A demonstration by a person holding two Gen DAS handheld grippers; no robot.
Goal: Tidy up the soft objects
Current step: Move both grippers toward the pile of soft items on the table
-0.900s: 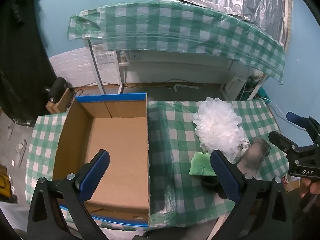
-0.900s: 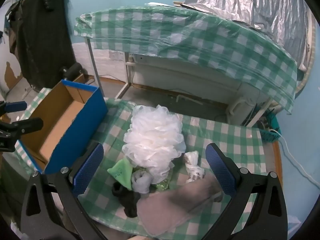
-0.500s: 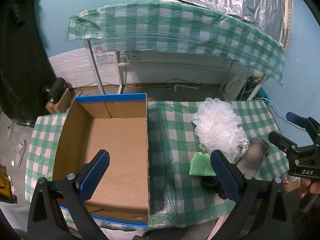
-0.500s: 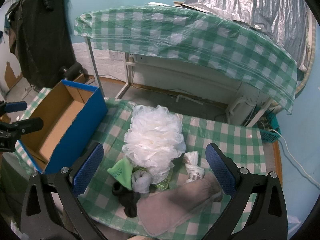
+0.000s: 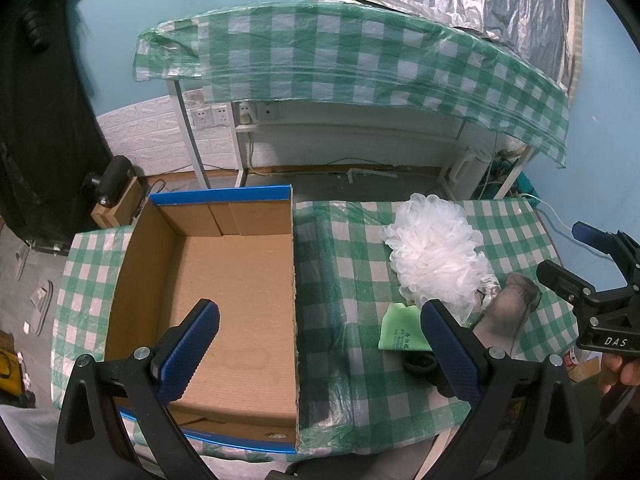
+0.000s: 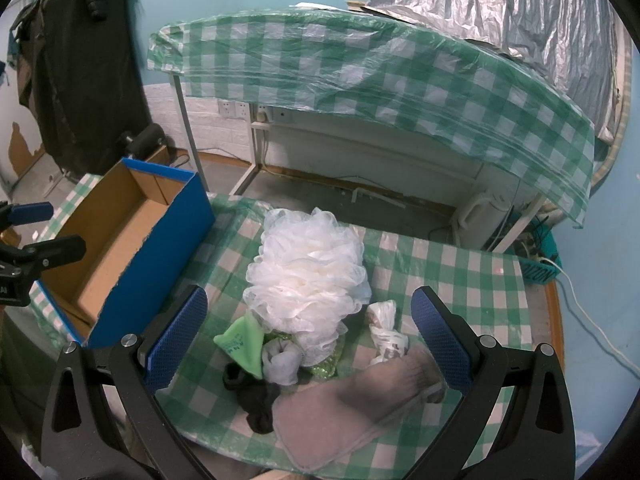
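Note:
A pile of soft things lies on the checked table: a white mesh bath pouf, a green cloth, a grey sock, a black sock, a white rolled sock and a knotted plastic bag. An empty cardboard box with blue sides stands to the left. My left gripper is open and empty above the box's right wall. My right gripper is open and empty above the pile.
A second table draped in green checked plastic stands behind. The floor between shows wall sockets and cables. A dark coat hangs at the left. The table's front edge is close below the pile.

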